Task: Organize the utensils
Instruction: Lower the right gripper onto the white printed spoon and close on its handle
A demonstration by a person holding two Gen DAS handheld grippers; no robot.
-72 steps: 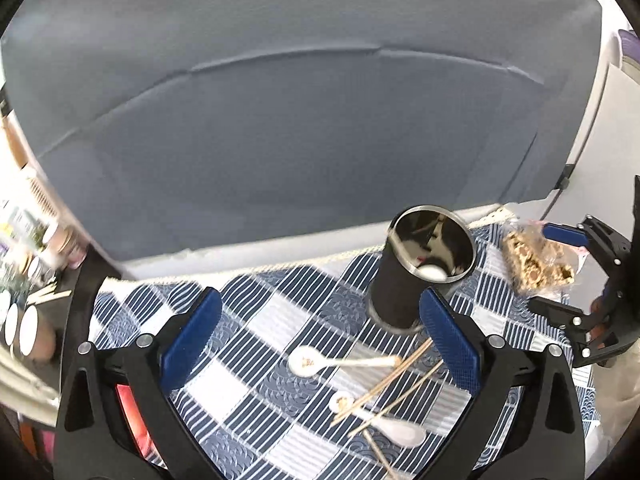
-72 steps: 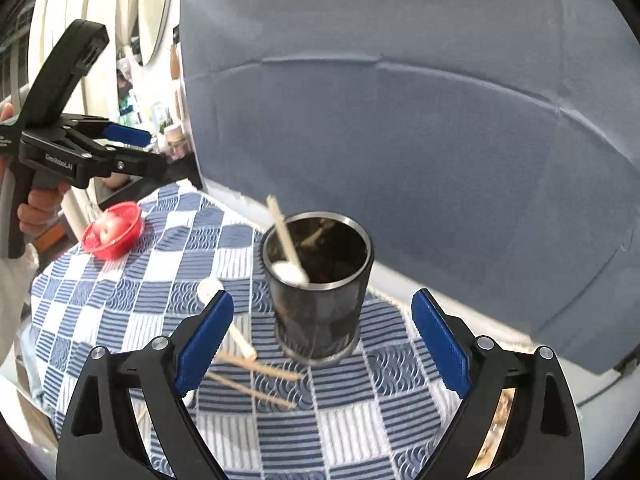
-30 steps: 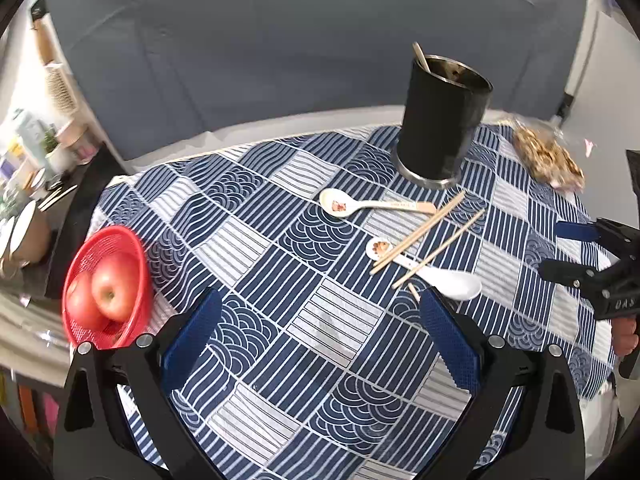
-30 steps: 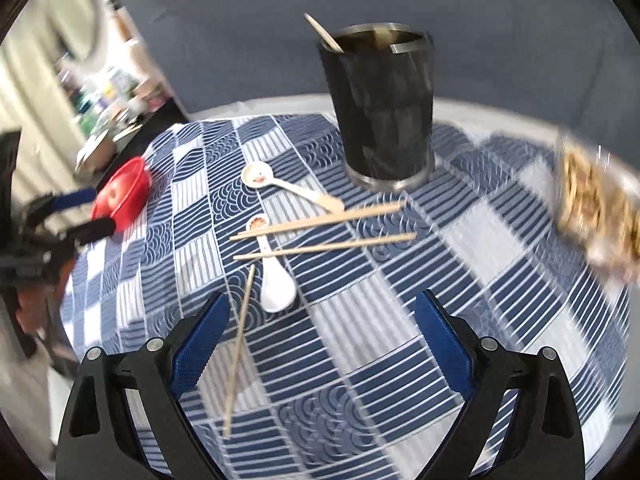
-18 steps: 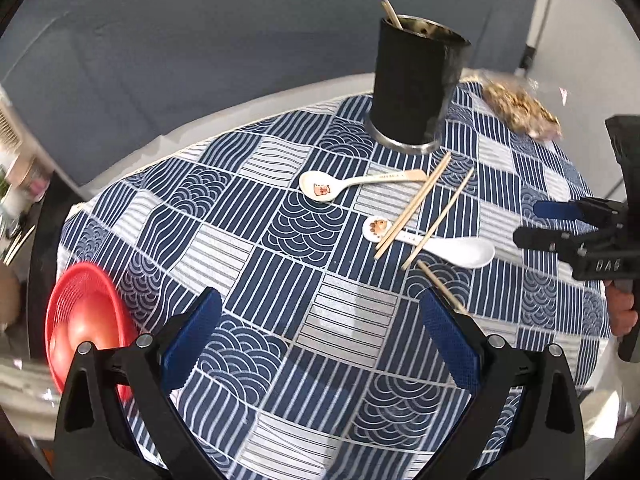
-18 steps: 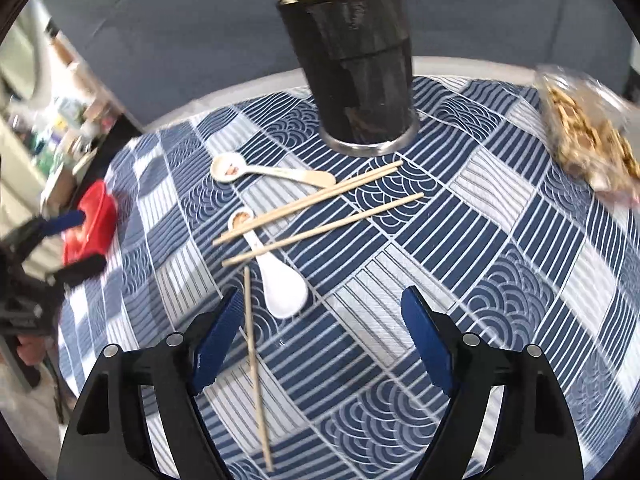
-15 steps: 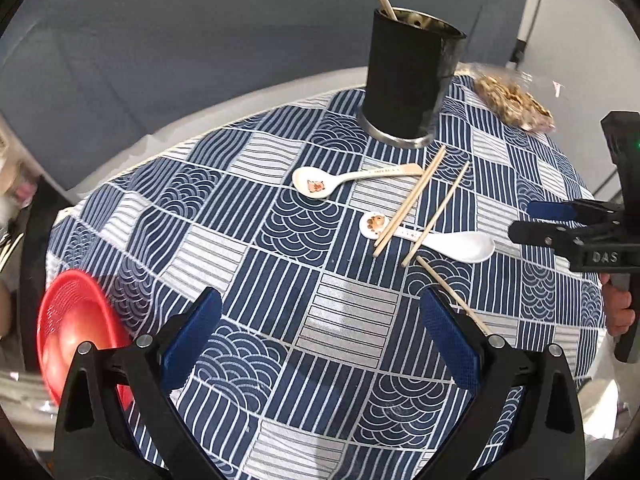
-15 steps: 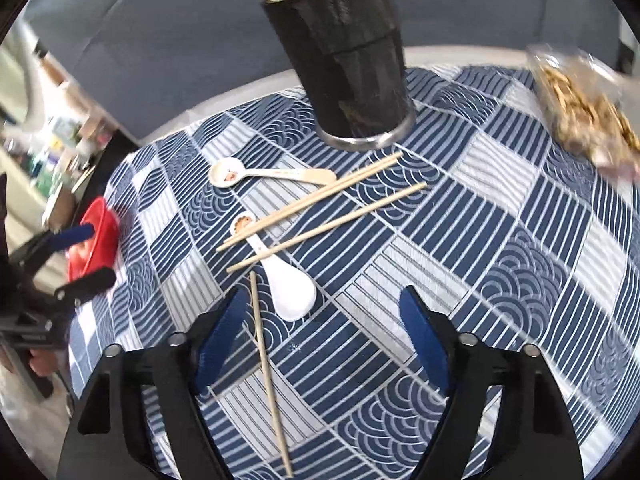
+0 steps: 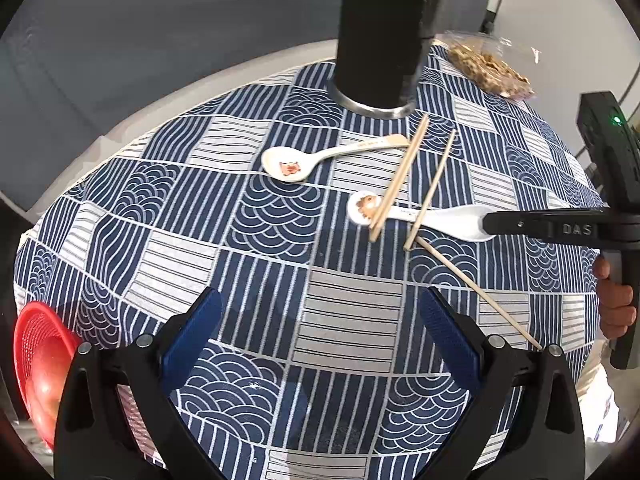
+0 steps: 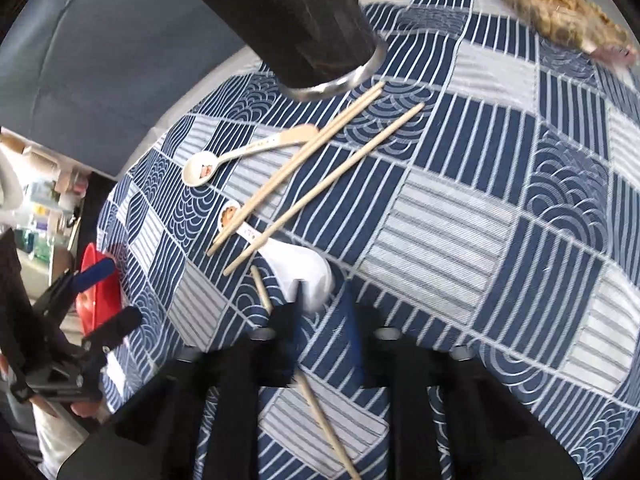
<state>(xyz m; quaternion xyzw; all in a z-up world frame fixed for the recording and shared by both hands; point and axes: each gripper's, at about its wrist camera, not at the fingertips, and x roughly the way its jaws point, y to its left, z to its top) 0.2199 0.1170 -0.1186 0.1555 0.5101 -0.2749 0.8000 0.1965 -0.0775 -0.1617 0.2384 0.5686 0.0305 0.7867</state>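
A black utensil holder (image 9: 382, 36) stands at the far side of the blue patterned tablecloth (image 9: 256, 216), with a stick poking out. Two white spoons lie on the cloth: one (image 9: 320, 158) near the holder, the other (image 9: 424, 216) under two crossed chopsticks (image 9: 400, 174). A third chopstick (image 9: 472, 286) lies nearer. My right gripper (image 10: 322, 304) has its jaws narrowed around the bowl of the second spoon (image 10: 304, 268); whether the pads touch it I cannot tell. In the left wrist view its finger (image 9: 532, 226) reaches that spoon. My left gripper (image 9: 320, 336) is open and empty above the cloth.
A red basket (image 9: 34, 364) with an apple sits at the table's left edge. A clear bag of snacks (image 9: 486, 66) lies at the far right behind the holder. A grey backdrop rises behind the table.
Both grippers have come down and closer to the table. The right gripper has moved onto the second spoon's bowl and its jaws have narrowed from wide open.
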